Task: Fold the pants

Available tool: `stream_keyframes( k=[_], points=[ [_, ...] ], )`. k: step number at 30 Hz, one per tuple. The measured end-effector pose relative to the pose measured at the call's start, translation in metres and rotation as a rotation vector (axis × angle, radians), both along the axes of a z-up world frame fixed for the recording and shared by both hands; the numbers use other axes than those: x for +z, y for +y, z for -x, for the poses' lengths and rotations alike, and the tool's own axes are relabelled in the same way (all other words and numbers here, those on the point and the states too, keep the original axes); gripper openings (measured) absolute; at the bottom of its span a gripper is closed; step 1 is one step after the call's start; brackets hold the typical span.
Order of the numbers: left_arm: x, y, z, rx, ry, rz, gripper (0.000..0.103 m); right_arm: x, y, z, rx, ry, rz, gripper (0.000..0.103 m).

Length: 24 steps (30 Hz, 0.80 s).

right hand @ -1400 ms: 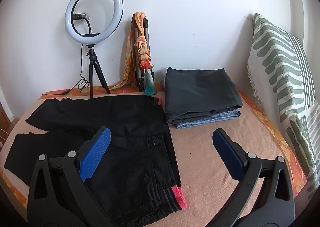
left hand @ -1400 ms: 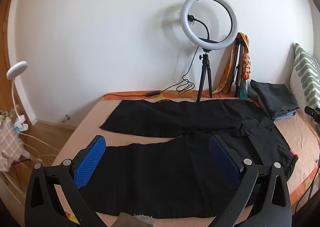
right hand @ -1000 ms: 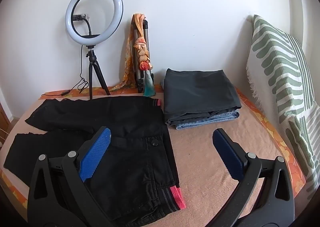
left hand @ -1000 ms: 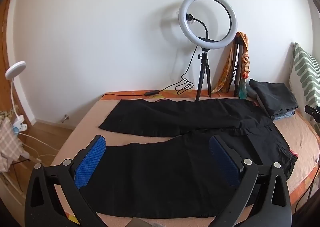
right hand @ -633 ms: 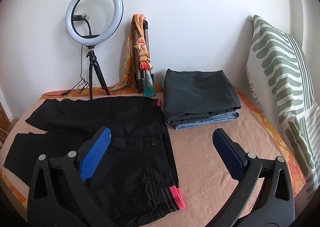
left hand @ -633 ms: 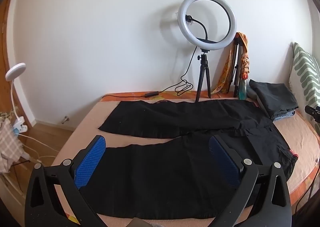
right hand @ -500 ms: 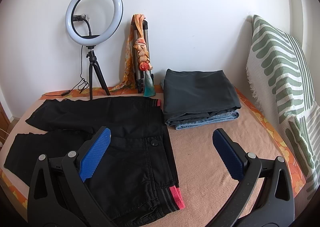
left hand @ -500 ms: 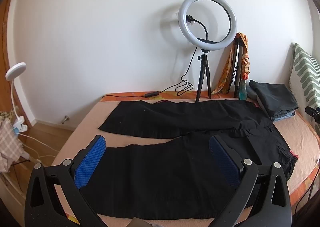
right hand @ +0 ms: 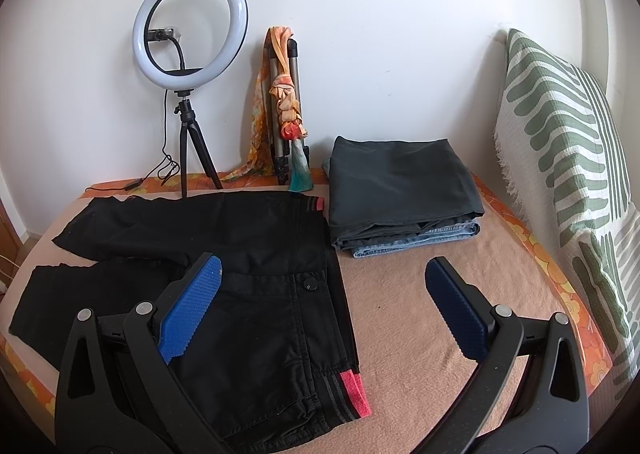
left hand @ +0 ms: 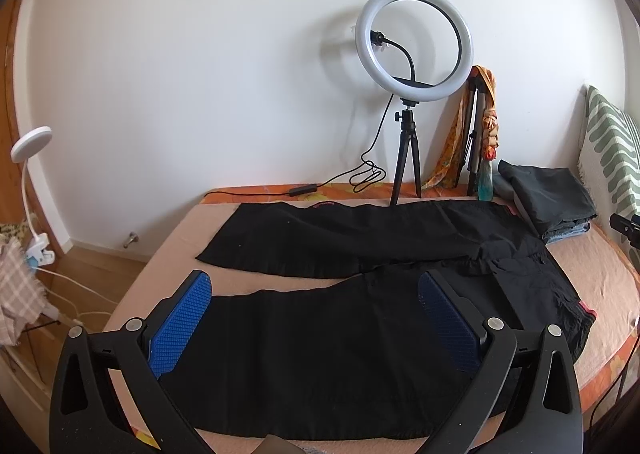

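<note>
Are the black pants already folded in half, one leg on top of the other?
No: the black pants lie spread flat on the bed with both legs side by side, apart.

A ring light (right hand: 190, 24) stands at the bed's (right hand: 400, 294) far edge; folded clothes (right hand: 400, 190) lie beside a striped pillow (right hand: 568, 142)
</note>
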<state>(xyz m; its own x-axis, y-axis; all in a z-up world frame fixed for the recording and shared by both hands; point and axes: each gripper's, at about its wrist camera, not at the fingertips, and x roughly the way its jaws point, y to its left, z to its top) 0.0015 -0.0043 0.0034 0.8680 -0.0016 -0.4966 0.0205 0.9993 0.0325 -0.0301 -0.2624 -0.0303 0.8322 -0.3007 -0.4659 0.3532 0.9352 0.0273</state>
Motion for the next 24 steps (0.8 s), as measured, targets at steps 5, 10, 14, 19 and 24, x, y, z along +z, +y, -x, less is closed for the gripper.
stream_keyframes(
  k=[5, 10, 14, 19, 24],
  points=[
    [-0.0001, 0.0003, 0.0003, 0.001, 0.0, 0.0, 0.102, 0.0, 0.0, -0.0001, -0.001, -0.002, 0.0, 0.103],
    [0.0004, -0.0009, 0.0003, 0.002, -0.002, -0.001, 0.102, 0.0, 0.0003, -0.0003, 0.001, 0.001, 0.0, 0.103],
    [0.0005, -0.0007, 0.0004, 0.002, -0.001, -0.001, 0.102, 0.0001, 0.0011, 0.0003, 0.001, 0.0, 0.0, 0.103],
    [-0.0002, -0.0005, 0.0008, 0.002, -0.002, 0.001, 0.102, 0.0, 0.0007, 0.0, 0.002, 0.0, -0.001, 0.103],
    [-0.0006, -0.0009, 0.0012, 0.002, -0.003, 0.0, 0.102, -0.0015, 0.0039, 0.0, 0.004, 0.001, -0.001, 0.103]
  ],
)
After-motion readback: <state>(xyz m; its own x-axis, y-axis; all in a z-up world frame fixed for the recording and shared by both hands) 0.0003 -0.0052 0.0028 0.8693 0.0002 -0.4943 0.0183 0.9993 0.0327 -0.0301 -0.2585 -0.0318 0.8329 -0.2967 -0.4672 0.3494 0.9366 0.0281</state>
